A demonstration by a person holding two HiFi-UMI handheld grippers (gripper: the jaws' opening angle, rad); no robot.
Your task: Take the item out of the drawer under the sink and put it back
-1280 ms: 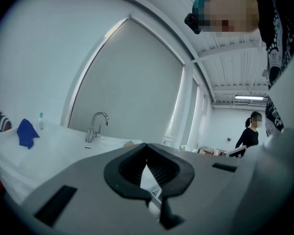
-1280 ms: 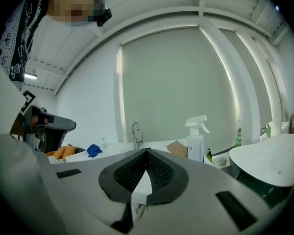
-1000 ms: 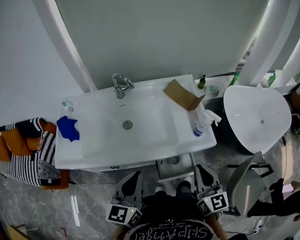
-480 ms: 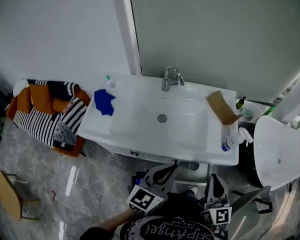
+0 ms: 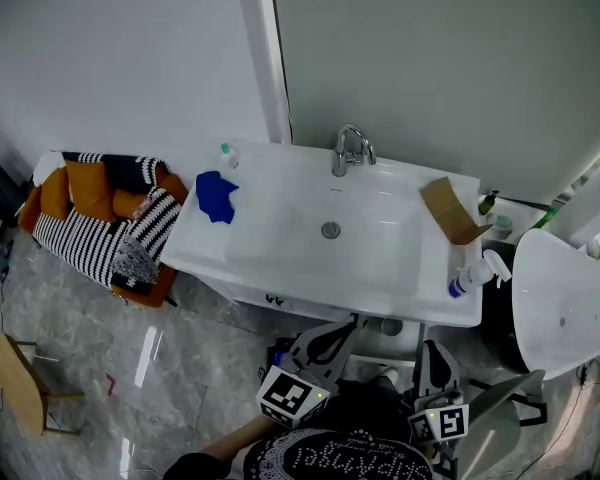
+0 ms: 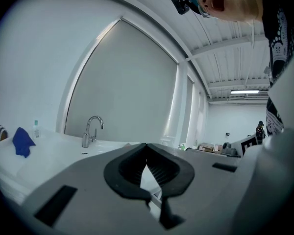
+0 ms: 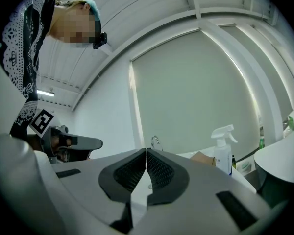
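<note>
Drawer [image 5: 405,338] is seen only in part, as a white box under the front edge of the sink [image 5: 280,243], at the lower middle of the head view. A round grey thing [image 5: 388,325] is seen in it, but what it is cannot be told.

At the left of that view, striped and orange cushions [image 5: 100,213] are piled beside the sink. A blue cloth [image 5: 215,196] is laid on the sink's left end, and a small clear bottle [image 5: 225,153] is set just behind it, near the wall. The tap [image 5: 350,150] is mounted at the back middle, with the drain [image 5: 330,230] in front of it in the basin. A cardboard piece [image 5: 450,211] is laid on the right end, and a spray bottle [image 5: 470,278] is stood upright near the right front corner. A white rounded fixture [image 5: 565,303] is seen at the far right.

At the bottom middle, the left gripper [image 5: 346,328] is held just left of the white box and aimed toward it. In its own view the left gripper [image 6: 146,147] is seen with its tips brought together and nothing between them. The right gripper [image 5: 427,351] is held just right of the box. In its own view the right gripper [image 7: 146,152] is likewise seen closed on nothing.
</note>
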